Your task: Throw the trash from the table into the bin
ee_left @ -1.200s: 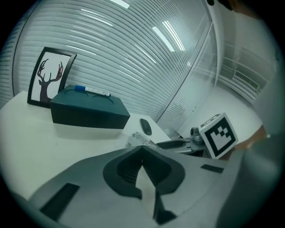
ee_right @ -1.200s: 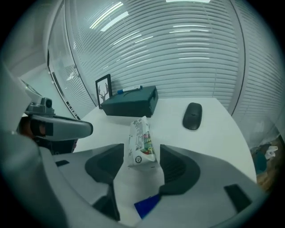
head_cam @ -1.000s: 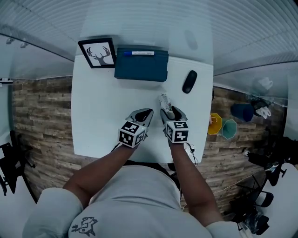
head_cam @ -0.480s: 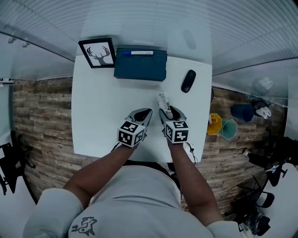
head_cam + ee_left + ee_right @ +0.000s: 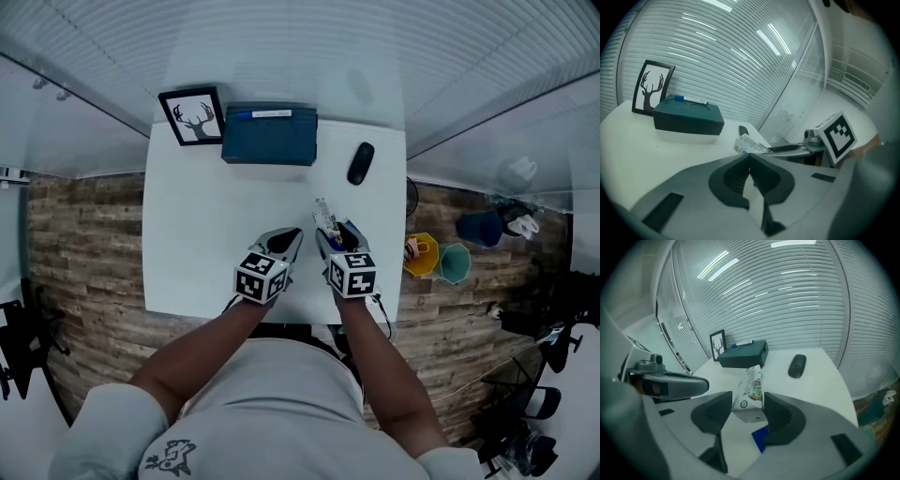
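Near the front edge of the white bench, the right gripper holds a small carton. Its jaws have just been closing and now pinch the carton's sides. Just to its left, the left gripper has its jaws shut tight, with nothing between them.

A framed deer picture stands just beside a dark blue box; a black mouse lies further right
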A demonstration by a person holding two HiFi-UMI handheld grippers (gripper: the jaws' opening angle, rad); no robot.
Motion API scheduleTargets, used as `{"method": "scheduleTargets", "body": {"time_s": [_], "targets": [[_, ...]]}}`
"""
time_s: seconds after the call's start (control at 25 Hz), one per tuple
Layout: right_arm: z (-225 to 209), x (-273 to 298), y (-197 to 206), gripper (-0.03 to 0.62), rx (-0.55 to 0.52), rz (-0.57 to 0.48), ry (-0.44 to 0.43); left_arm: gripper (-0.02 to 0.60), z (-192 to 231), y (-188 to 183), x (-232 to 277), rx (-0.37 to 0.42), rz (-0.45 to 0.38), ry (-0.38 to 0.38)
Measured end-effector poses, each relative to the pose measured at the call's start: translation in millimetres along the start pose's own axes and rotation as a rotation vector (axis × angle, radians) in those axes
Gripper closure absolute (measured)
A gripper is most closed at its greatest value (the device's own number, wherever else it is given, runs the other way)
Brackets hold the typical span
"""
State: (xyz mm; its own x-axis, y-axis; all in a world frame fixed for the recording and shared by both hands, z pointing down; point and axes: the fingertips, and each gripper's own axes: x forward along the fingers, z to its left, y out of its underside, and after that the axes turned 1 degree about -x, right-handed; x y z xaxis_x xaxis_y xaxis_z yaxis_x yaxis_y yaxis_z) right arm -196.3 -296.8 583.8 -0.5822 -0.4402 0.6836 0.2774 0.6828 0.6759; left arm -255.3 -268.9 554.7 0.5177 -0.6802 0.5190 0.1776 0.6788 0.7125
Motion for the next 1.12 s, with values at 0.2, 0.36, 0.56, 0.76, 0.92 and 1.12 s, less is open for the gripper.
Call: {"method": "scheduleTargets", "body": {"time_s": [0.2, 0.36, 0.56, 0.76, 0.92, 1.12], "targets": [[0, -38, 5, 0.373, 0.006, -0.047, 0.005, 0.575, -33, 2, -10, 0.022, -0.021, 0.008], [5, -73, 11, 0.373, 0.010, -0.081, 0.004, 0.575, -64, 3, -18, 0.048, -0.042, 0.019], [20, -116, 19, 0.373, 0.006, -0.131, -0.011, 0.575, -98, -8, -30, 0.067, -0.098, 0.013], [26, -156, 20, 0.373, -0.008, -0.194, -0.004, 0.575, -130, -28, -39, 0.110, -0.159, 0.023], [19, -178, 14, 0.373, -0.022, -0.235, 0.013, 0.575, -149, -35, -41, 0.133, -0.186, 0.024], [12, -194, 15, 0.373, -0.014, -0.259, 0.039, 0.575, -166, -31, -43, 0.157, -0.177, 0.039]]}}
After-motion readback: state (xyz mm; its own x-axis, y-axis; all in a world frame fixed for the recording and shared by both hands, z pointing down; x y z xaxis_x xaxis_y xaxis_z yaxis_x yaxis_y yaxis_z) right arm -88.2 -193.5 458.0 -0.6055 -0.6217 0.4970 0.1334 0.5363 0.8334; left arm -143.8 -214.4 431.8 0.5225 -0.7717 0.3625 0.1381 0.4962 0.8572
